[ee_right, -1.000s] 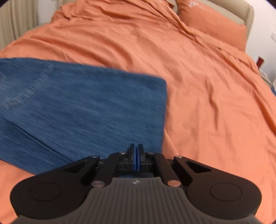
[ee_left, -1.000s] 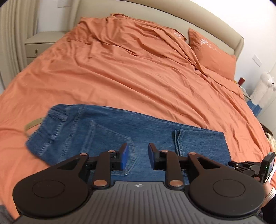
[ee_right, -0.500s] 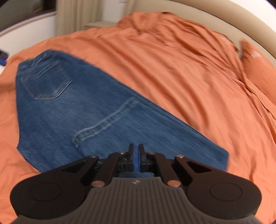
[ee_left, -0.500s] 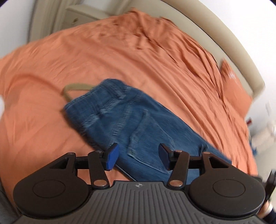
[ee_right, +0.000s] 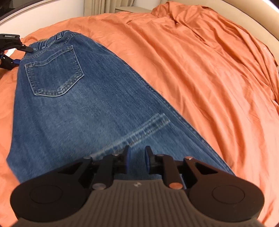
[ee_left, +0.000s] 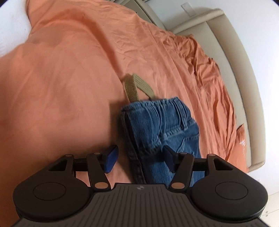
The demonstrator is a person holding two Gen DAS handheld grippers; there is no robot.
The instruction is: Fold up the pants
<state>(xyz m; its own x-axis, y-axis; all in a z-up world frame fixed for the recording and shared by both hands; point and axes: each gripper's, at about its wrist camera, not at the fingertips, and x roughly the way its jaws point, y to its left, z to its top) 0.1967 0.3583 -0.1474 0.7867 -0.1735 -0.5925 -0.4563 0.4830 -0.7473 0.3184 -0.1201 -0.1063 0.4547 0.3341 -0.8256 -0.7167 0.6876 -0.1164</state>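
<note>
Orange bedding (ee_right: 200, 69) covers the bed, with blue jeans (ee_right: 87, 104) lying folded across the left and centre of the right wrist view. At lower centre of the left wrist view, the left gripper (ee_left: 138, 158) is opening wide, its jaws straddling the jeans' edge without pressing. The right gripper (ee_right: 137, 158) is opening narrowly above the denim, gripping nothing.

orange bedspread (ee_left: 69, 78), beige headboard (ee_left: 244, 83), curtain (ee_right: 104, 6)

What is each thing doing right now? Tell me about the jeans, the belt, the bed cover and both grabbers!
Jeans: folded over, lying flat on the bed.
Belt: tan loop poking out at the waistband.
Orange bed cover: spread out, wrinkled.
Left gripper: jaws opening, astride the jeans' edge, not gripping.
Right gripper: jaws opening, over the jeans, holding nothing.
</note>
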